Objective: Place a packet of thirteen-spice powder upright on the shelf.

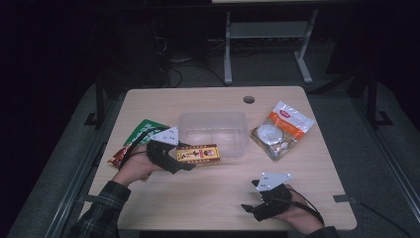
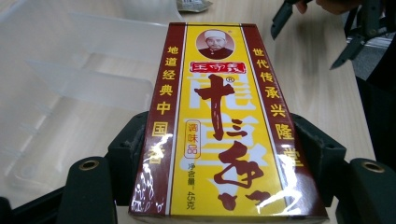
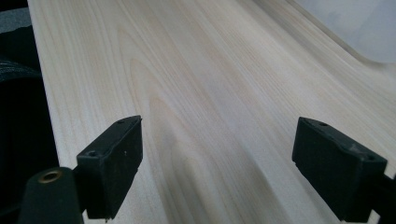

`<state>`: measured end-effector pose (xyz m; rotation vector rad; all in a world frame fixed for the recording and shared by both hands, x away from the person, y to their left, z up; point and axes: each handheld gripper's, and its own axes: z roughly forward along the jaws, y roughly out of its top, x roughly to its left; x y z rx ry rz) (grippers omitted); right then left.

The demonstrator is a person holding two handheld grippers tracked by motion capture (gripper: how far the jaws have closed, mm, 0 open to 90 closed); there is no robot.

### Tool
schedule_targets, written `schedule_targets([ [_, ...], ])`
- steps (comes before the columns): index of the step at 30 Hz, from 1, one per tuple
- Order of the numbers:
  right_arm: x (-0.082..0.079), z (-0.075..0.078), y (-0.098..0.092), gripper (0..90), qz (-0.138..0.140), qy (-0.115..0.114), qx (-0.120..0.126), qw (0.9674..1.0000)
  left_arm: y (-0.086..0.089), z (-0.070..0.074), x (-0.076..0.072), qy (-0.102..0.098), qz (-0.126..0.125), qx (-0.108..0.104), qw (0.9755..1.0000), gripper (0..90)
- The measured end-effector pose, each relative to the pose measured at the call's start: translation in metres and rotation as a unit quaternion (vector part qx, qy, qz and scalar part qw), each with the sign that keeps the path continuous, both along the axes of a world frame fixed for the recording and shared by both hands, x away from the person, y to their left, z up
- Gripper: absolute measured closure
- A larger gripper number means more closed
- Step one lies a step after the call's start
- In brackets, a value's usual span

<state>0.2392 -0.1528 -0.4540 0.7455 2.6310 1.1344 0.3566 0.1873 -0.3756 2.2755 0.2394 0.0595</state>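
Nearest to the camera in the high view, the right gripper (image 1: 250,208) rests low on the pale wooden table (image 1: 208,198), close to the person's edge, and its jaws stand wide apart with nothing between them; the right gripper view shows bare wood grain (image 3: 210,116) between the two black pads. Its jaws have just been opening a little more. On the other side, the left gripper (image 1: 190,161) holds a yellow and dark red cardboard box (image 1: 198,154) by its long sides, and the black pads (image 2: 128,149) press on both edges of the box in the left gripper view. Printed on the box (image 2: 219,135) are a small portrait of a man in a white cap, big dark red Chinese characters on yellow, columns of yellow Chinese characters along the red borders, and the small figure "45" near the lower end. This box is held just at the front wall of a clear plastic container (image 1: 213,131), which stands in the middle of the table and looks empty. Behind the left hand lie a green packet (image 1: 141,130) and a red packet (image 1: 118,156); their writing is too small to read. Right of the container lies a transparent bag with orange and white print (image 1: 282,130), with a round white thing inside.
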Motion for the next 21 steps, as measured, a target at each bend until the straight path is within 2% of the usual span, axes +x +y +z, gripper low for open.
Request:
schedule_targets([
  [7,0.003,0.005,-0.005,16.0,-0.016,-0.019,0.008,0.9997,-0.011,0.01,0.019,-0.006,0.001,0.005,1.0,31.4],
  [11,0.006,0.006,-0.007,16.0,-0.025,-0.017,0.009,0.9995,-0.018,0.015,0.032,-0.005,-0.002,0.006,1.0,31.4],
  [21,0.007,0.005,-0.006,16.0,-0.023,-0.013,0.009,0.9996,-0.036,0.026,0.061,-0.007,-0.017,0.018,0.9997,31.4],
])
